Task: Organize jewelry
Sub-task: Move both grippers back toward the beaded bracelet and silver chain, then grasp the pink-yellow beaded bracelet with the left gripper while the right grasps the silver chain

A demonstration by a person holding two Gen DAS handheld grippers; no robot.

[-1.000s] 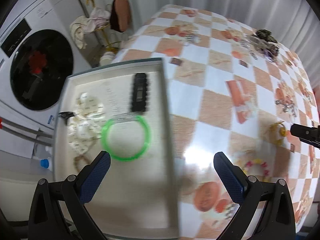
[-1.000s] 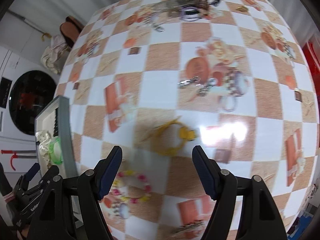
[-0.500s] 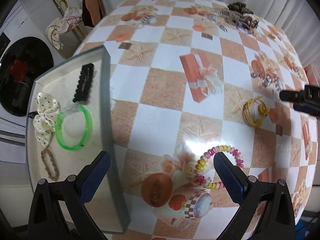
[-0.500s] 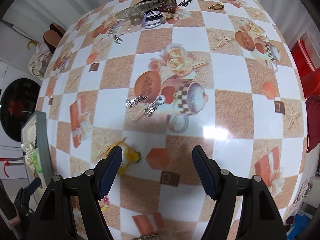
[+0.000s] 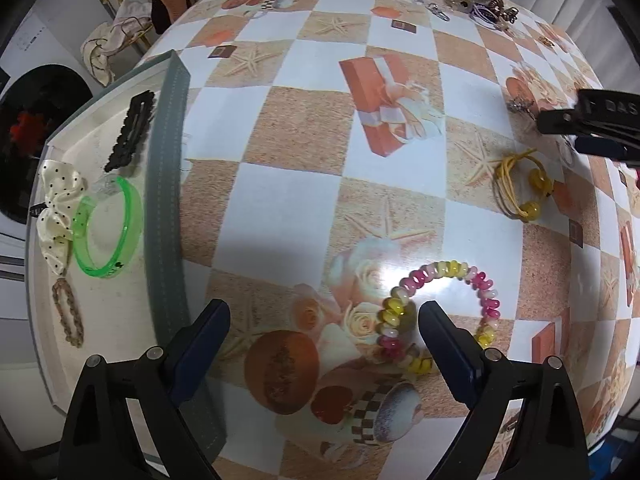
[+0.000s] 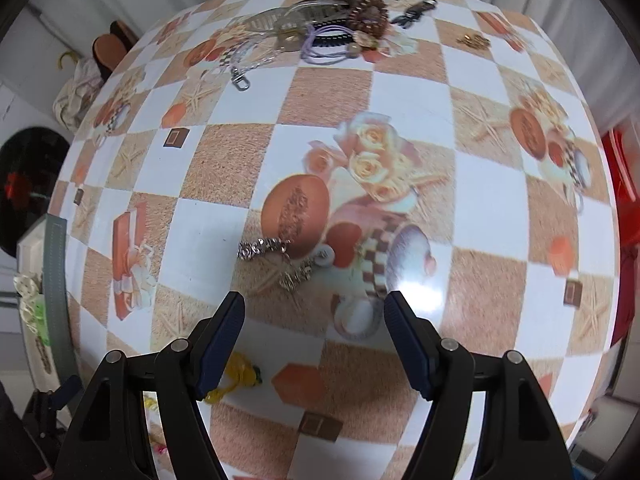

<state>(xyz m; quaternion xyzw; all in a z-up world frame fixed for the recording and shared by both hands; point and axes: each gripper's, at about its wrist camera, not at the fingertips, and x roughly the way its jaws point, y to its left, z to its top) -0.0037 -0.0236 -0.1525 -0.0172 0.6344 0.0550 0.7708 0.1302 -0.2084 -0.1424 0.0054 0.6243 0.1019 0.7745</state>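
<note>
Checkered surface (image 5: pixel 304 128), left view: my left tool (image 5: pixel 322 330) hangs spread and empty, its right finger inside the beaded bracelet (image 5: pixel 440 308), presumably bound for the tray (image 5: pixel 166 184). Right view: my right tool (image 6: pixel 314 332) is spread, empty, lined up on the silver chain (image 6: pixel 280 258).

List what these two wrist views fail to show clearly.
- Left wrist view: the near part of the pink-and-yellow spiral bracelet is covered by the left gripper's right finger.
- Right wrist view: the yellow hair tie is half hidden behind the right gripper's left finger.
- Right wrist view: the tray is cut off by the lens edge; its contents are unreadable.
- The far accessory pile is too tangled to count.
</note>
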